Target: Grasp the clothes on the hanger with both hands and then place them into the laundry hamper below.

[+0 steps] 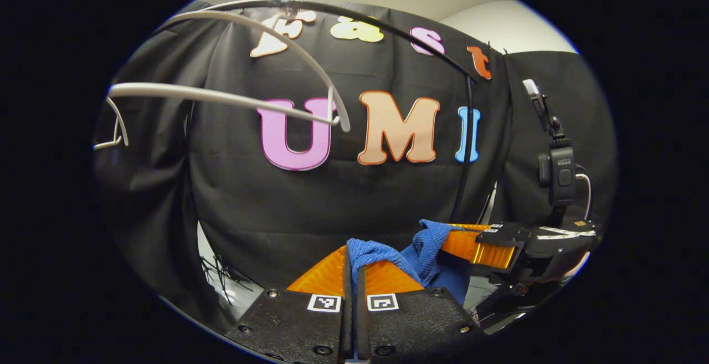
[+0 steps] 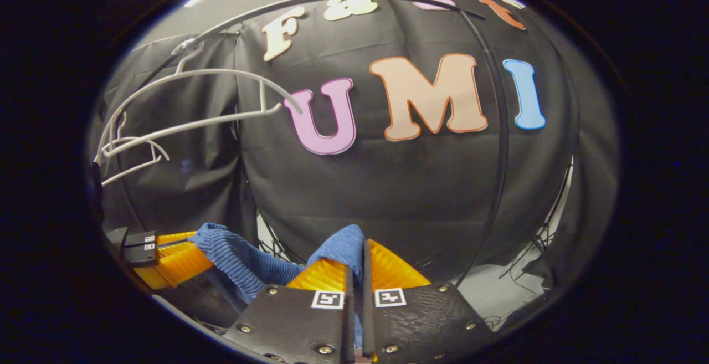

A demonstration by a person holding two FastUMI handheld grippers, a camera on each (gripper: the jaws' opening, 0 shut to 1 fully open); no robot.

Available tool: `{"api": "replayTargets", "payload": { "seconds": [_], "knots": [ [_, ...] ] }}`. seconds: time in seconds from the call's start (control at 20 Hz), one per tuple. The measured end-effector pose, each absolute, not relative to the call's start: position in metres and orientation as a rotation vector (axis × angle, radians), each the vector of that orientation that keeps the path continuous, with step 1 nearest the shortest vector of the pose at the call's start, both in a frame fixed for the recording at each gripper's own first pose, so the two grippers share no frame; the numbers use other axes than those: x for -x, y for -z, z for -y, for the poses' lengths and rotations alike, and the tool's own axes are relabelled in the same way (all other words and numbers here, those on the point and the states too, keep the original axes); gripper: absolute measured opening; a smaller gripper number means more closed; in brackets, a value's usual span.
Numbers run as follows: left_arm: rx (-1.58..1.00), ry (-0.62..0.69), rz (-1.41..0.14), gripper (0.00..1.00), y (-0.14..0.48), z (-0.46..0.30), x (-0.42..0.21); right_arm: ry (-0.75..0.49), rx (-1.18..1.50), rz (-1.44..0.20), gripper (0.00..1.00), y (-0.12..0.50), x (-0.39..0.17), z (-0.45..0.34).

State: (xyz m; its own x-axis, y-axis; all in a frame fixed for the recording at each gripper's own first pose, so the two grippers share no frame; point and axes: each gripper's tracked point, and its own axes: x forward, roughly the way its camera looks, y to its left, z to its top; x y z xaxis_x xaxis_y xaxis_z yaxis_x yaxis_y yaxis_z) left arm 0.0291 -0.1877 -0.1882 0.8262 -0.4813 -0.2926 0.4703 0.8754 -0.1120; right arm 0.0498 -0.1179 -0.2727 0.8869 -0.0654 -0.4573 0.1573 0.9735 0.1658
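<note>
Black cloth wall (image 1: 343, 198) behind everything, pale ceiling above it. Dark curved rail (image 1: 388, 23) arching across the top, running down as a thin pole on the right side. Pale hanger (image 1: 221, 98) hooked on that rail with a clear clip, bare, no garment on its arms; seen in the right gripper view (image 2: 221, 120) up at the left, with a few more thin wire hangers (image 2: 127, 148) bunched at the far left edge.

Left gripper (image 1: 353, 261) at the bottom of the left gripper view, its 2 fingers pressed close together with a fold of the blue knit clothes (image 1: 376, 253) pinched between them. Cloth running from there to the right, sagging a little, up to the right gripper (image 1: 443, 239), which comes in from the right side and clamps the other bunch of the same garment. Small camera on a mount (image 1: 559, 170) standing above that gripper's body.

Right gripper view: right gripper (image 2: 354, 264) clenched on a blue ribbed fold (image 2: 343, 247) that sticks up between the fingers. Garment stretching leftward, dipping, to the left gripper (image 2: 191, 247) low at the left, also closed on it. Clothes held well below the hanger, clear of it. Pale floor (image 2: 498, 292) with cables low at the right.
</note>
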Motion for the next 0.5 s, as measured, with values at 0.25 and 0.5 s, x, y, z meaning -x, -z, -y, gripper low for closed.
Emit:
{"api": "replayTargets", "payload": {
  "seconds": [0.25,0.5],
  "knots": [
    [0.003,0.513,-0.426,0.04,0.238,0.191,-0.026,0.138,-0.196,-0.58,0.06,0.33,-0.029,0.12],
    [-0.035,0.504,-0.55,0.04,0.297,0.183,-0.009,0.152,-0.199,-0.705,0.06,0.383,-0.006,0.118]
  ]
}}
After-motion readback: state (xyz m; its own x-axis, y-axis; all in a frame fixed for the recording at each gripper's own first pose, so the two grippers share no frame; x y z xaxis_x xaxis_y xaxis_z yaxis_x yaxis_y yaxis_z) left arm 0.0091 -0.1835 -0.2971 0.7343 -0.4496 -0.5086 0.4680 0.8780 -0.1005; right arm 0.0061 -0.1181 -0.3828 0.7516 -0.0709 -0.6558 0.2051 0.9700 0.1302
